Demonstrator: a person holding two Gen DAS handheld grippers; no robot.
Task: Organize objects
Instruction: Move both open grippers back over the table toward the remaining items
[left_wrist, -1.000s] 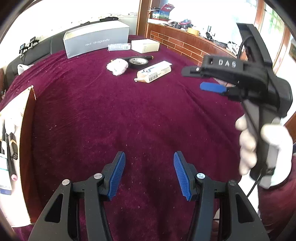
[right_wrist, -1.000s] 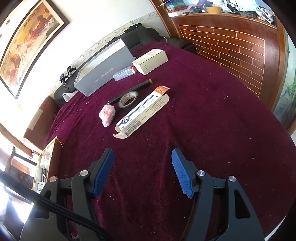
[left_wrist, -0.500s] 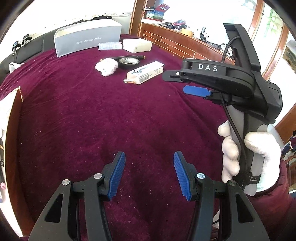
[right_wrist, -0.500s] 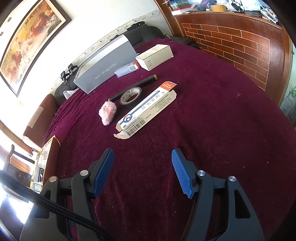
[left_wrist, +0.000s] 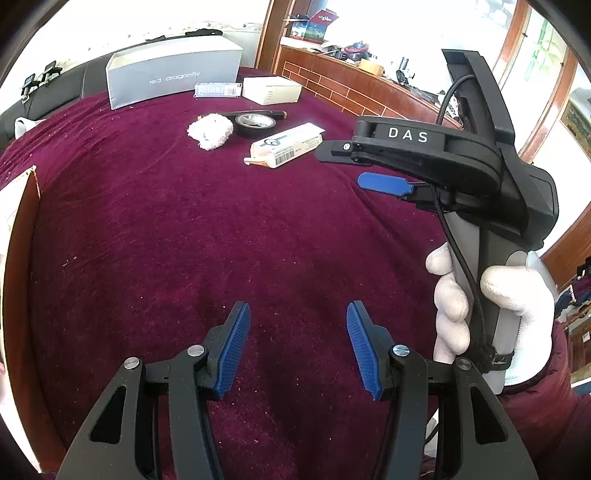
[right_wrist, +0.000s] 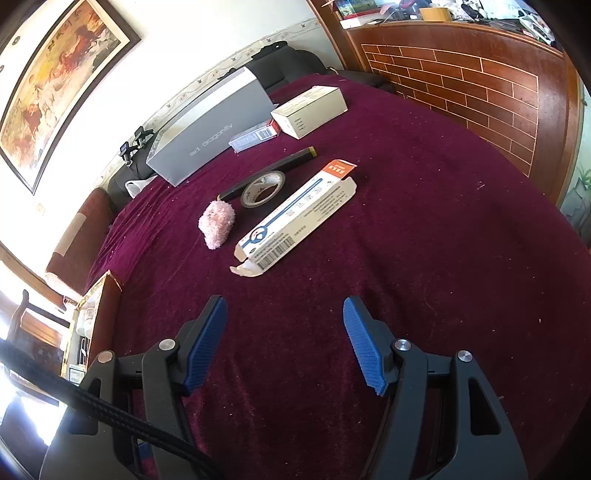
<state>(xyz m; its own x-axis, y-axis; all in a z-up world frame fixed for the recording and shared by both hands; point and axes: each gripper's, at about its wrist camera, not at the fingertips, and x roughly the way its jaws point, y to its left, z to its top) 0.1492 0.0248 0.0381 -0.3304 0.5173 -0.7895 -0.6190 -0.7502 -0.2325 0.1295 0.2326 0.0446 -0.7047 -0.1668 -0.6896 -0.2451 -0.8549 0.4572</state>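
On the maroon tablecloth (right_wrist: 406, 229) lie a long white carton with a barcode (right_wrist: 295, 219) (left_wrist: 286, 144), a fluffy pale pink ball (right_wrist: 217, 224) (left_wrist: 210, 131), a roll of black tape (right_wrist: 263, 189) (left_wrist: 255, 122) and a thin dark stick (right_wrist: 280, 164) behind it. My right gripper (right_wrist: 282, 321) is open and empty, hovering short of the carton's near end. My left gripper (left_wrist: 297, 326) is open and empty over bare cloth. In the left wrist view the right gripper (left_wrist: 384, 183) appears side-on, held by a white-gloved hand (left_wrist: 491, 306).
A big grey box (right_wrist: 212, 129) (left_wrist: 171, 75), a flat packet (right_wrist: 255, 136) and a small white box (right_wrist: 310, 110) (left_wrist: 271, 90) stand at the table's far side. An open tray of items (right_wrist: 88, 325) sits at the left edge. A brick-patterned counter (right_wrist: 461, 81) flanks the right.
The left wrist view has swung so the table objects slid left and the right gripper with its gloved hand looms larger. In the right wrist view the carton has drawn slightly closer.
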